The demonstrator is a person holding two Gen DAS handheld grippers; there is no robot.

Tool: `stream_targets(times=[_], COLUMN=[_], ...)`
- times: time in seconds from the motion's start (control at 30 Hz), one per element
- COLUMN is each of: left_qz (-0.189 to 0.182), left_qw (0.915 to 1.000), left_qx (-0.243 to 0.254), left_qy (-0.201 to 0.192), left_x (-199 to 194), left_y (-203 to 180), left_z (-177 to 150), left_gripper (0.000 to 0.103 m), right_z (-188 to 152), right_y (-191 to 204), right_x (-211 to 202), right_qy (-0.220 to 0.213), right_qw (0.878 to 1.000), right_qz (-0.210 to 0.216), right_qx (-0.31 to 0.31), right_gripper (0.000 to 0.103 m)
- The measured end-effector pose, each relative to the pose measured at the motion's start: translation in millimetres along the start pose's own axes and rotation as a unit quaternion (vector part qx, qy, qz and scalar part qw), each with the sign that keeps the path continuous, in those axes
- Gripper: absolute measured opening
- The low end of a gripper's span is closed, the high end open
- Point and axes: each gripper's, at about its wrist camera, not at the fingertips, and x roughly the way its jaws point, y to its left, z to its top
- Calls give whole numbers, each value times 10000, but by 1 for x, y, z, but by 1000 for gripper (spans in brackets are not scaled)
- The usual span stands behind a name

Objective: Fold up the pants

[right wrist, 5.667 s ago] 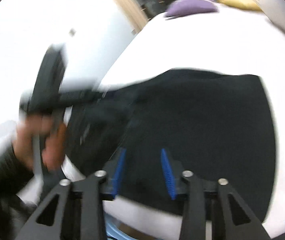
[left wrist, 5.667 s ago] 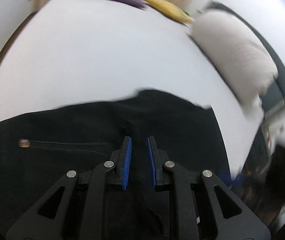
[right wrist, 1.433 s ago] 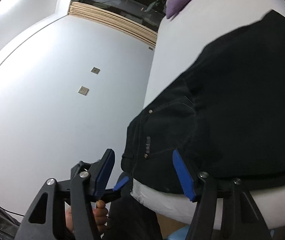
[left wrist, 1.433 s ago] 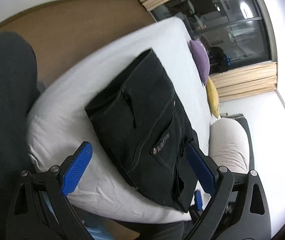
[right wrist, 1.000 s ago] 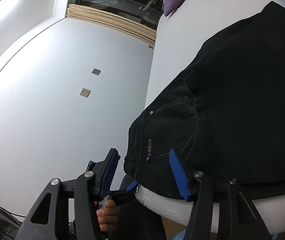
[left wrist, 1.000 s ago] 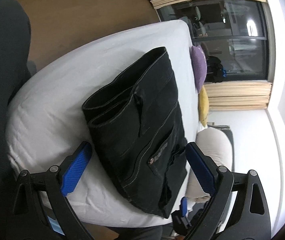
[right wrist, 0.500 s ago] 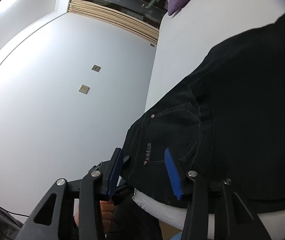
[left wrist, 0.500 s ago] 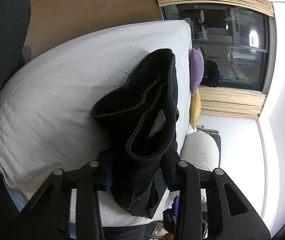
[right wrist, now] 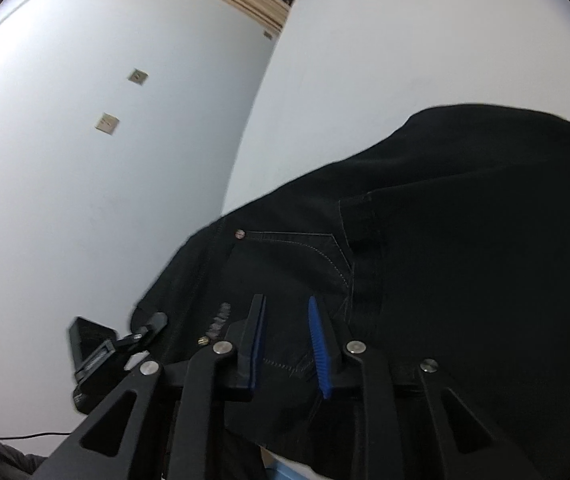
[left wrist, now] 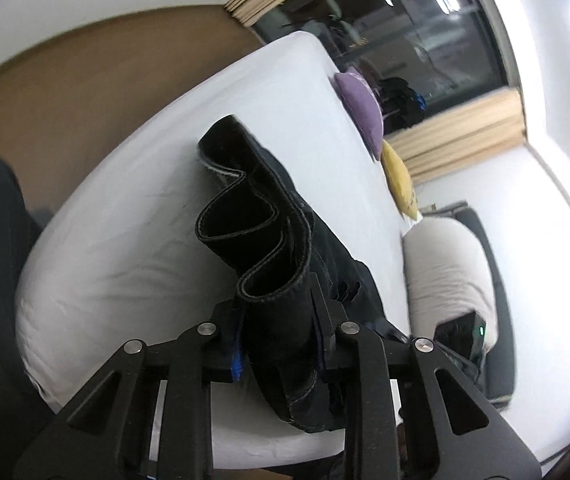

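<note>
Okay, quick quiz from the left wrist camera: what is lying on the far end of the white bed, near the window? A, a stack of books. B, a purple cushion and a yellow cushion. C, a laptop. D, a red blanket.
B: a purple cushion and a yellow cushion lie side by side at the bed's far end, beyond the black pants.
</note>
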Motion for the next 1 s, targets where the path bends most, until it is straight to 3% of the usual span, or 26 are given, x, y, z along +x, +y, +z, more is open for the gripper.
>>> stream_targets(times=[0.1, 0.13, 0.17, 0.2, 0.3, 0.47, 0.6, 0.67, 0.7, 0.73, 0.87, 1.0], left_qz=[22, 40, 50, 62, 79, 94, 112, 125, 141, 144, 126, 125], left_qw=[9999, 9997, 9995, 9991, 9976, 9912, 9853, 9813, 9779, 9751, 9527, 9134], left_qx=[149, 235, 306, 411, 676, 1312, 1701, 1915, 2082, 2211, 3038, 4051], left_qy=[-22, -31, -38, -53, -104, -171, -140, -137, -135, -127, 49, 370], left_x=[-1, 0, 0, -1, 4, 2, 9, 13, 16, 17, 33, 62], left_y=[-5, -7, -12, -16, -35, -73, -97, -112, -121, -128, -174, -221], left_z=[1, 0, 0, 0, -2, -9, -16, -19, -22, -25, -52, -98], left_gripper=[22, 21, 21, 20, 20, 17, 16, 16, 16, 16, 16, 16], right_z=[4, 4, 3, 3, 3, -4, -8, -10, -12, -13, -11, -8], right_y=[-5, -9, -15, -22, -30, -25, -32, -32, -32, -33, -39, -49], right_x=[28, 36, 44, 47, 47, 50, 43, 28, 16, 4, -49, -87], right_qy=[457, 582, 692, 658, 626, 527, 354, 258, 155, -8, -495, -728], right_qw=[9982, 9965, 9944, 9933, 9938, 9918, 9961, 9983, 9992, 9993, 9927, 9853], right_qz=[-385, -602, -798, -940, -846, -1158, -787, -475, -224, 31, 977, 1487], right_qx=[10, 50, 107, 161, 354, 111, 176, 230, 296, 378, 498, 413], right_gripper=[24, 9, 0, 0, 0, 0, 0, 25, 57, 74, 76, 81])
